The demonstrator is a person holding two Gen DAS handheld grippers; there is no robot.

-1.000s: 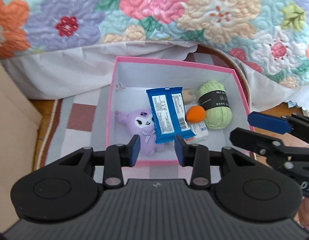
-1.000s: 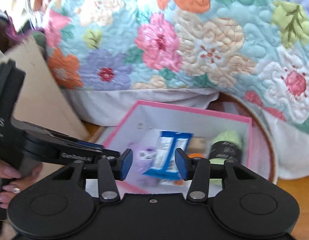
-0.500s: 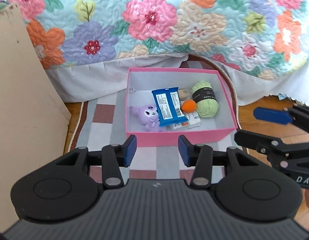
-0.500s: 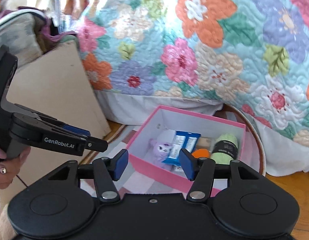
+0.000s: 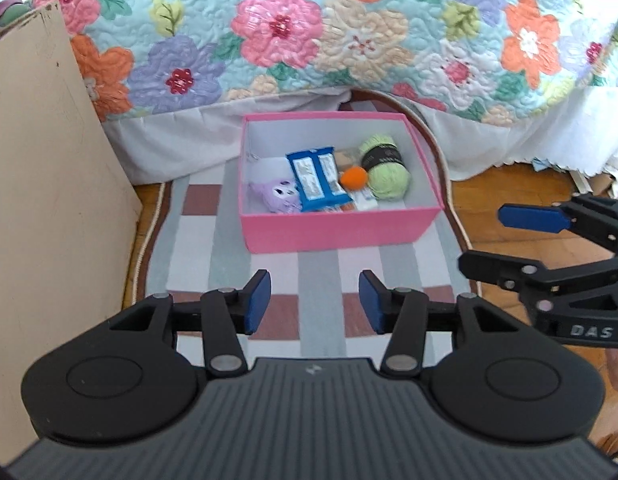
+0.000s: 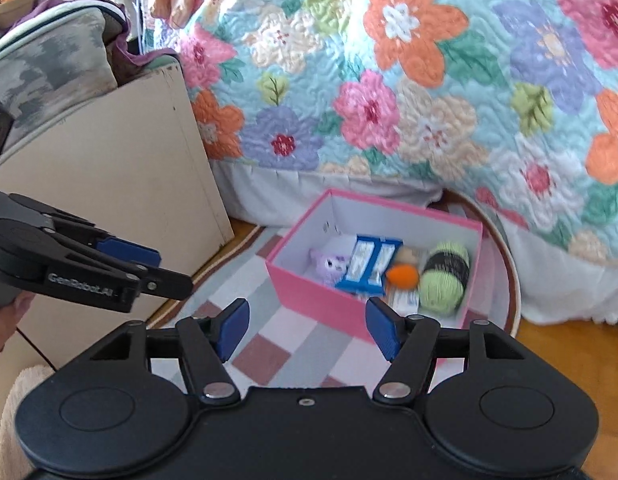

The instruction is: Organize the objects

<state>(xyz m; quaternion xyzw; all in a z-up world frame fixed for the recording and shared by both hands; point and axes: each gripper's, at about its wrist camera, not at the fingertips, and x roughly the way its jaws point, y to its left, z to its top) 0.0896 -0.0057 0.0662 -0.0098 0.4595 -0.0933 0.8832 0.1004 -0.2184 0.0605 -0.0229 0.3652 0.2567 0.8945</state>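
A pink box (image 5: pixel 337 232) (image 6: pixel 321 300) stands on the rug by the bed. Inside it lie a purple plush (image 5: pixel 275 196) (image 6: pixel 329 266), a blue snack packet (image 5: pixel 315 178) (image 6: pixel 369 264), an orange ball (image 5: pixel 353 177) (image 6: pixel 403 276) and a green yarn skein (image 5: pixel 387 168) (image 6: pixel 445 280). My left gripper (image 5: pixel 315 300) (image 6: pixel 171 270) hangs over the rug in front of the box, its jaws opening with nothing between them. To its right, my right gripper (image 6: pixel 307 328) (image 5: pixel 485 240) is also short of the box, its jaws opening and empty.
A checkered rug (image 5: pixel 197 248) lies under the box. A floral quilt (image 5: pixel 349 40) with a white skirt hangs down just behind the box. A beige cabinet panel (image 5: pixel 49 200) stands at the left. Wooden floor (image 5: pixel 501 184) shows at the right.
Both grippers have drawn back and up from the box, which now looks smaller and farther away. The jaws of both have spread wider.
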